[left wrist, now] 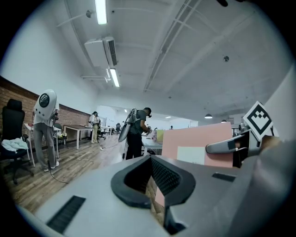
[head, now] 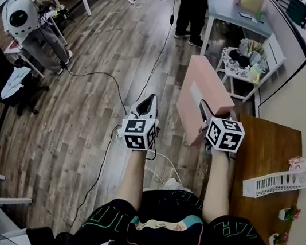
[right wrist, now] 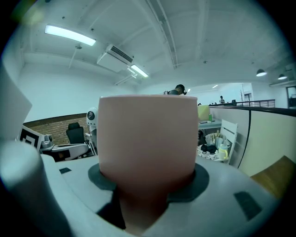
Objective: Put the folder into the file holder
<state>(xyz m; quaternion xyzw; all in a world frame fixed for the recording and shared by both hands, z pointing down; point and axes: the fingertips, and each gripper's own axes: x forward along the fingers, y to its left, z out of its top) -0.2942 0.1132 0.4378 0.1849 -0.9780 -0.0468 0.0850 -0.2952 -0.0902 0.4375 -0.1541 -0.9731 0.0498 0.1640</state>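
The white file holder (head: 278, 182) sits on the wooden table (head: 268, 147) at the near right. Farther out and to its left, the left gripper (head: 148, 103) hangs over the wood floor (head: 82, 130), its jaws closed on nothing. The right gripper (head: 205, 115) clamps the near edge of the pink folder (head: 202, 89) — held in the air beyond the table's far left corner, well apart from the holder.
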